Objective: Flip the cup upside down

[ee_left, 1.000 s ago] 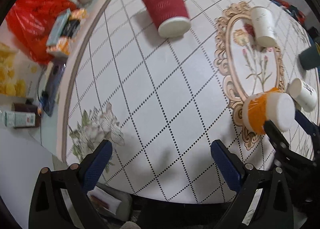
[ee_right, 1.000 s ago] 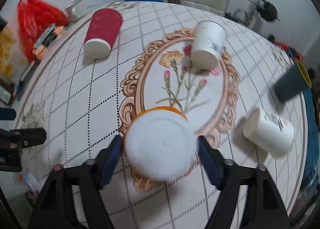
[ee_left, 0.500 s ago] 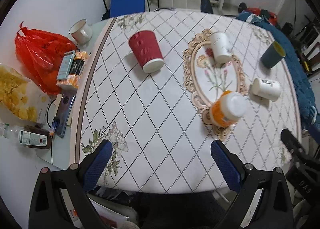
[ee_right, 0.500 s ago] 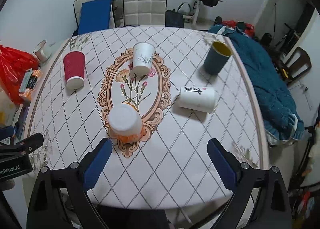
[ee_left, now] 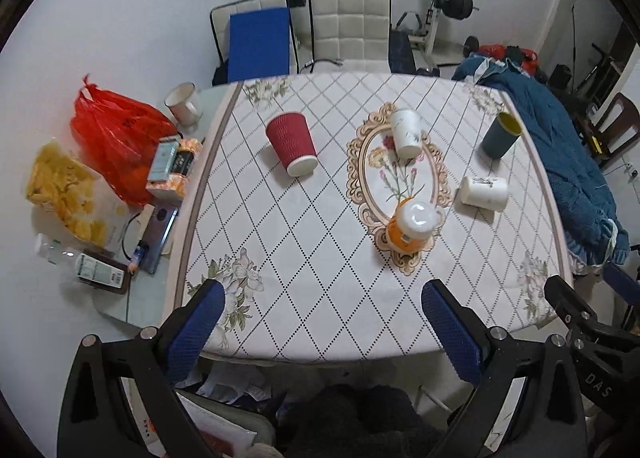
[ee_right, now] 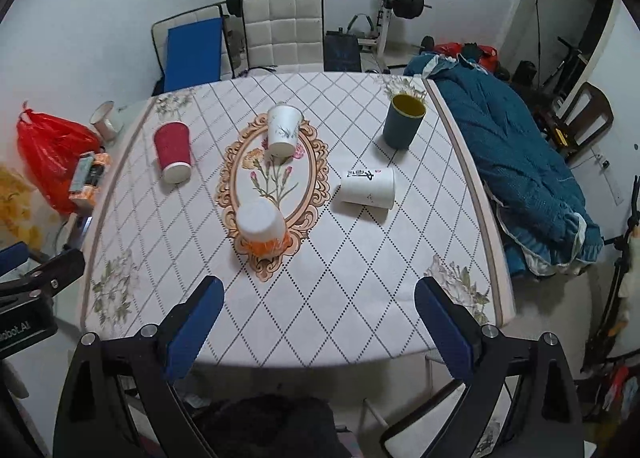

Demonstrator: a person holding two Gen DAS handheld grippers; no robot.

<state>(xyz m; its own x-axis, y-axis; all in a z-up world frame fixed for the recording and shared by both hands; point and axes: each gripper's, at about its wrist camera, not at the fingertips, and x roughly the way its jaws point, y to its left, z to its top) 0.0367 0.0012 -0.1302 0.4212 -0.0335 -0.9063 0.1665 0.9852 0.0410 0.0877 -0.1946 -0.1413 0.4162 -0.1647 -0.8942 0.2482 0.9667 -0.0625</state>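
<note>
An orange-and-white cup (ee_left: 414,223) stands upside down on the oval flower print of the table, also in the right wrist view (ee_right: 262,226). A red ribbed cup (ee_left: 292,143) and two white cups (ee_left: 406,133) (ee_left: 483,193) are also on the table, the red one and the right white one lying on their sides. A dark blue cup (ee_left: 500,135) stands upright, mouth up. My left gripper (ee_left: 322,324) is open and empty, high above the table's near edge. My right gripper (ee_right: 318,324) is open and empty, likewise pulled back.
The table (ee_left: 304,258) has a diamond-pattern cloth. To its left lie a red bag (ee_left: 112,137), snack packs, boxes, a phone and a mug (ee_left: 182,101). Chairs (ee_left: 348,31) and a barbell stand behind. A blue blanket (ee_right: 516,165) lies to the right.
My right gripper let go of the orange-and-white cup, which now stands upside down. Both grippers have pulled up and back from the table, so the view is wider.
</note>
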